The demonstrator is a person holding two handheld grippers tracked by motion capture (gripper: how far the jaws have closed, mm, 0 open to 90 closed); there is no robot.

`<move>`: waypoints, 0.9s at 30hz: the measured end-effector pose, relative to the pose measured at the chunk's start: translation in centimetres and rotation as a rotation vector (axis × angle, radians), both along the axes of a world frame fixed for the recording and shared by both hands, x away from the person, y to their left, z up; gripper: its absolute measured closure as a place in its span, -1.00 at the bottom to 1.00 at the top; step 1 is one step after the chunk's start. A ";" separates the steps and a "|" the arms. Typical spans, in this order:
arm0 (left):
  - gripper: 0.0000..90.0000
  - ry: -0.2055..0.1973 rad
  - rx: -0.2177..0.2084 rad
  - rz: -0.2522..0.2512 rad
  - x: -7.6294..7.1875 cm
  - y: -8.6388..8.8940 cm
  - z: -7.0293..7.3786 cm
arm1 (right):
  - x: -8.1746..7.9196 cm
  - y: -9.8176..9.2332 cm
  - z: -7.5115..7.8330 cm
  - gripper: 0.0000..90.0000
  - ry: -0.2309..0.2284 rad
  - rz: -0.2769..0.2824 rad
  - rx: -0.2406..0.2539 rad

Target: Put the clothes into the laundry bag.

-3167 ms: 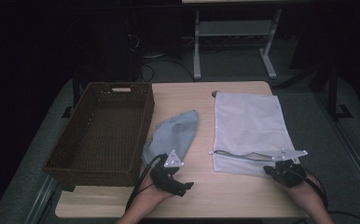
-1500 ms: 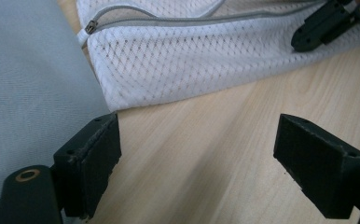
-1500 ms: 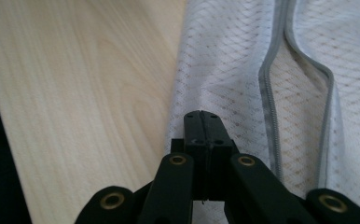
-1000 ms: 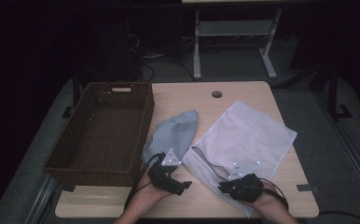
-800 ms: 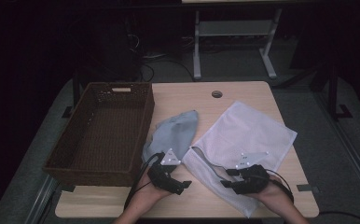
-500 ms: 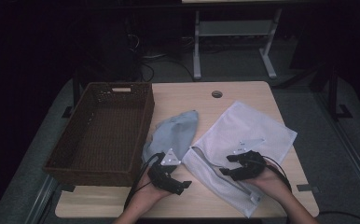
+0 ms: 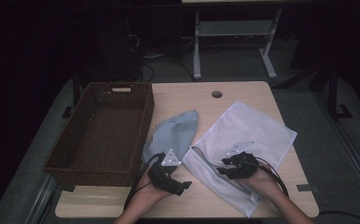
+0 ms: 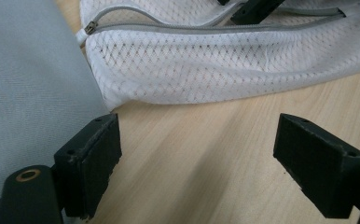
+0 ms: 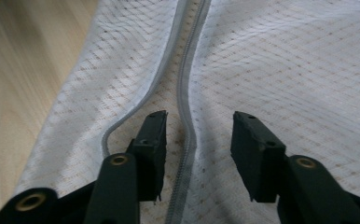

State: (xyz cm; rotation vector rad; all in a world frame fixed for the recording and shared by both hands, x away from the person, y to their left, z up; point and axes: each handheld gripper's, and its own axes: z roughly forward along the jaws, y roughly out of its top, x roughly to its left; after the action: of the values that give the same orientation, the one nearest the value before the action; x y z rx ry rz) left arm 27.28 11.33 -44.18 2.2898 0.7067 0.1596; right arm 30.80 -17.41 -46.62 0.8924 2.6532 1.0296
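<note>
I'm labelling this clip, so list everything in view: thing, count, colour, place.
White mesh zip bag: one, white with grey zip, right half of table, zip partly open.
Grey-blue folded cloth: one, table middle, between basket and bag.
Dark brown woven basket: one, left side of table.
Light wooden table: one, with a round hole near its far edge.
Metal stand legs: pale grey, on the floor behind the table.
Left claw: black, open over bare wood beside the cloth.
Right claw: black, jaws just closing, either side of the bag's zip, not pressing it.
</note>
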 end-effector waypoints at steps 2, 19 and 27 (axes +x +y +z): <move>-0.68 0.001 0.004 -0.002 0.0 0.0 0.0 | 0.0 -0.1 0.0 0.38 -0.006 -0.008 -0.005; -0.68 0.001 0.004 -0.001 0.0 0.1 0.0 | 0.1 -0.6 0.3 0.94 -0.034 -0.043 -0.035; -0.68 0.003 0.000 0.002 0.0 0.1 0.0 | 0.6 -1.5 2.1 0.95 -0.061 -0.069 0.010</move>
State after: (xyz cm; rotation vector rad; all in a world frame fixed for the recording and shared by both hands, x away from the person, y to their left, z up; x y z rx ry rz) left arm 27.31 11.39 -44.18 2.2893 0.7107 0.1575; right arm 31.35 -18.92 -44.48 0.9320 2.5518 1.0377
